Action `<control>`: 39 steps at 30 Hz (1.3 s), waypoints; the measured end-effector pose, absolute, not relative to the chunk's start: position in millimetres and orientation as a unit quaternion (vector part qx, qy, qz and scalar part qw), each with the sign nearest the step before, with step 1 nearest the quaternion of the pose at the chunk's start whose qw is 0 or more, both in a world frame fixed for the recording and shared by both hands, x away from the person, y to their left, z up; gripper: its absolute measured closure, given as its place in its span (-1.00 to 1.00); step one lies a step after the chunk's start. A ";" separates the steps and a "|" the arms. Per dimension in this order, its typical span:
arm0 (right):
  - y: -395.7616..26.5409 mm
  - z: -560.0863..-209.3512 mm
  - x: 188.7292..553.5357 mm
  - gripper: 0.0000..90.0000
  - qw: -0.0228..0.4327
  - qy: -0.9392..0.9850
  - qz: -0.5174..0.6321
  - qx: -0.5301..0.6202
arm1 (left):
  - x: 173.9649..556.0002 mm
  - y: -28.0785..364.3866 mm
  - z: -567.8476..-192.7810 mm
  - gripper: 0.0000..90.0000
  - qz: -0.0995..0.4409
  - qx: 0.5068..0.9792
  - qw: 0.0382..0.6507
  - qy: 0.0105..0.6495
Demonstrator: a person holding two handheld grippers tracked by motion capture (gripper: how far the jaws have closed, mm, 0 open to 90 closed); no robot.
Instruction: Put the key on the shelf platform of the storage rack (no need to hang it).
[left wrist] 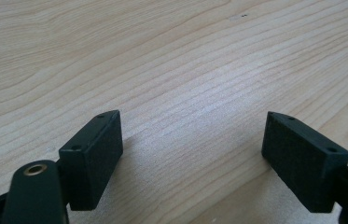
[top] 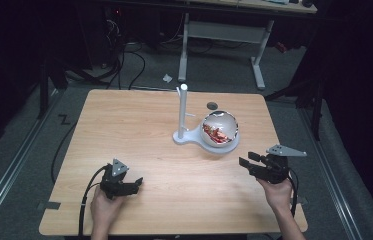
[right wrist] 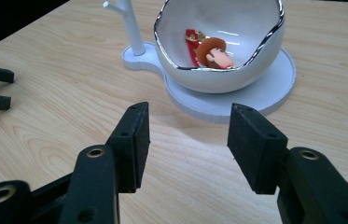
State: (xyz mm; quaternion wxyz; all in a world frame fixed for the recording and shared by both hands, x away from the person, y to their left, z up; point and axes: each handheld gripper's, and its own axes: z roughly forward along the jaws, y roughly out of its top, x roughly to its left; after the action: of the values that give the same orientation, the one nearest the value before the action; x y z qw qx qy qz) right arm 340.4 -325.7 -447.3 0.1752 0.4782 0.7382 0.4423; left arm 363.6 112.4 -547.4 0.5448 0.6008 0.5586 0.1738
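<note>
A small figure keychain [right wrist: 211,53] lies inside a glossy white bowl [right wrist: 218,77] on a white stand [right wrist: 237,100] toward the far right of the wooden counter [top: 139,130]. The right gripper [right wrist: 188,135] faces it, jaws spread and empty; the left gripper [top: 124,186] rests near the front edge, jaws likewise apart. The trinket looks light and rigid; its red strap seems the likeliest hold, the bowl slippery and breakable.
</note>
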 end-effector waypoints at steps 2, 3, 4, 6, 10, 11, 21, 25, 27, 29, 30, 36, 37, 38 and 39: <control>-324.3 -449.6 340.2 0.09 0.171 0.738 0.444 0.478 | 363.6 112.4 -547.4 -0.54 0.174 0.601 0.545 0.559; -323.6 -450.6 340.2 0.09 0.171 0.738 0.444 0.478 | 363.6 112.4 -547.4 -0.54 0.174 0.601 0.545 0.559; -322.2 -452.1 340.0 0.09 0.168 0.738 0.445 0.479 | 363.6 112.4 -547.4 -0.54 0.174 0.601 0.545 0.559; -320.1 -454.4 340.1 0.09 0.166 0.739 0.444 0.479 | 363.6 112.4 -547.4 -0.54 0.174 0.601 0.545 0.559; -316.7 -457.6 340.5 0.09 0.160 0.737 0.453 0.476 | 363.6 112.4 -547.4 -0.54 0.174 0.601 0.545 0.559; -315.8 -458.5 340.7 0.09 0.158 0.738 0.453 0.475 | 363.6 112.4 -547.4 -0.54 0.174 0.601 0.545 0.559; -305.8 -469.4 342.1 0.09 0.146 0.748 0.445 0.470 | 363.6 112.3 -547.4 -0.54 0.174 0.600 0.545 0.559; -300.7 -474.4 343.2 0.09 0.142 0.753 0.440 0.468 | 363.6 112.4 -547.4 -0.54 0.174 0.601 0.545 0.559; -297.8 -476.8 344.0 0.08 0.140 0.757 0.437 0.466 | 363.6 112.4 -547.4 -0.54 0.174 0.601 0.545 0.559; -295.0 -477.9 344.3 0.08 0.140 0.759 0.436 0.463 | 363.6 112.3 -547.4 -0.54 0.174 0.601 0.545 0.559; -293.2 -478.6 344.6 0.08 0.140 0.760 0.436 0.460 | 363.6 112.3 -547.4 -0.54 0.174 0.600 0.545 0.559; -285.4 -484.5 346.5 0.08 0.136 0.764 0.435 0.457 | 363.6 112.4 -547.4 -0.54 0.174 0.602 0.544 0.558; -283.1 -486.2 346.9 0.08 0.133 0.764 0.434 0.458 | 363.6 112.3 -547.4 -0.54 0.174 0.601 0.545 0.559; -281.8 -487.3 347.3 0.08 0.133 0.766 0.433 0.457 | 363.6 112.5 -547.4 -0.54 0.174 0.602 0.544 0.558; -279.5 -488.7 347.8 0.08 0.131 0.766 0.432 0.457 | 363.6 112.3 -547.4 -0.54 0.174 0.601 0.545 0.559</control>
State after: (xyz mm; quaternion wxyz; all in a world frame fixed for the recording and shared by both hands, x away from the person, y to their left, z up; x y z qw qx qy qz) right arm 347.8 -279.5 -488.7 0.1305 0.4572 0.7664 0.4319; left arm 363.6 112.3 -547.4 0.5449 0.6005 0.5587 0.1740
